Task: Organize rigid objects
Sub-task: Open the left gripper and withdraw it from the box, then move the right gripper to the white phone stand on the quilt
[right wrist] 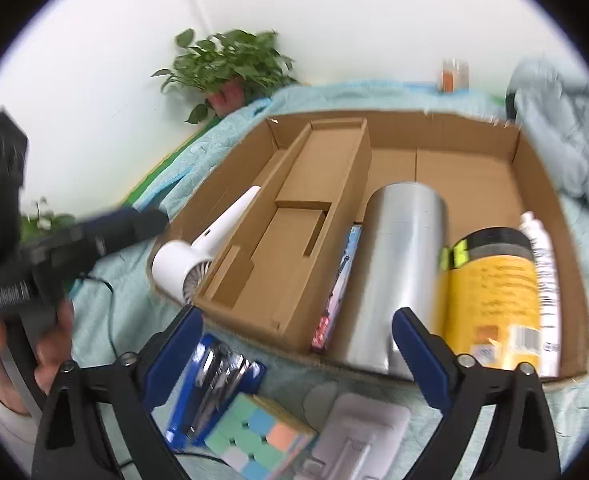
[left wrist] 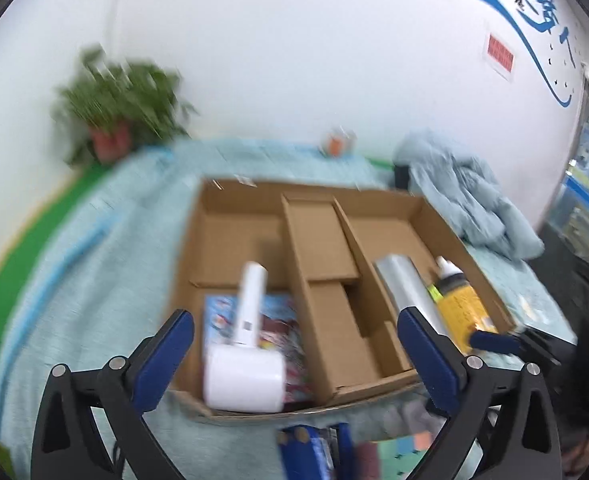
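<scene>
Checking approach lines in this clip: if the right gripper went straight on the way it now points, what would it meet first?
Probably the silver cylinder lying in the cardboard box. It fills the space ahead of the open right gripper, though depth is unclear and the box's near wall could come first.

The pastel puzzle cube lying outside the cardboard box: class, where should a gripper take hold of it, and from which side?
Grip the puzzle cube across two opposite flat faces, coming down from above. It lies on the cloth between the blue tool set and a white holder, so its top looks freest.
</scene>
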{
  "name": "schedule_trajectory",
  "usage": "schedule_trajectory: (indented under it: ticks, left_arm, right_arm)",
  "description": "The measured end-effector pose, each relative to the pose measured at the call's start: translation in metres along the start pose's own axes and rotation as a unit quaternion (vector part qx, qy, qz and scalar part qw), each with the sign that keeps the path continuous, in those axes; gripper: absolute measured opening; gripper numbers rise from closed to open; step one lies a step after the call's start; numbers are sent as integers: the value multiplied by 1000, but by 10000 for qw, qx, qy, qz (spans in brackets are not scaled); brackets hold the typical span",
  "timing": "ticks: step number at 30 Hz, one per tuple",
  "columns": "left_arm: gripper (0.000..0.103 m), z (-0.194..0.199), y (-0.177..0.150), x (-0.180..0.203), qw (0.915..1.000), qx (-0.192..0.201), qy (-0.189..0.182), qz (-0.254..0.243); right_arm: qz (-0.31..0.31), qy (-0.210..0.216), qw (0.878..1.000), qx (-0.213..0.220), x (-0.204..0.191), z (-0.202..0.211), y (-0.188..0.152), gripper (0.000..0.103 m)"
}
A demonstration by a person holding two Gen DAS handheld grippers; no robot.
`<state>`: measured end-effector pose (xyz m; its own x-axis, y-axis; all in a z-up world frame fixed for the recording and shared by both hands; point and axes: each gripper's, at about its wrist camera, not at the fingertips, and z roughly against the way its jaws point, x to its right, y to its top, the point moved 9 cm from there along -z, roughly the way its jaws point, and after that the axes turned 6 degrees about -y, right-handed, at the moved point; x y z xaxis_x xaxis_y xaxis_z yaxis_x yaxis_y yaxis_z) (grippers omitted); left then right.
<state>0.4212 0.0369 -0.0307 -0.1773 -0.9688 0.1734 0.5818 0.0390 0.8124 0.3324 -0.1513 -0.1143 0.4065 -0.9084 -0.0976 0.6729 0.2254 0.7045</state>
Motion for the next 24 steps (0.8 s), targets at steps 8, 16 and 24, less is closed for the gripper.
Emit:
schedule_trajectory:
  ticks: [8,16,24]
  left_arm:
    - [102,44,-51,10,9999,133,89,-53]
    - [102,81,-78,6,9977,-292,432,-443]
    - [102,53,-108,36,9932,-1084,-303,-298]
  right_arm:
    - [63,-590,9969,524,-3,31,-56,102]
    - [21,-54,9999,123,-5,50,-108,102]
    - [-398,73,9991,-90,13,57,-130,102]
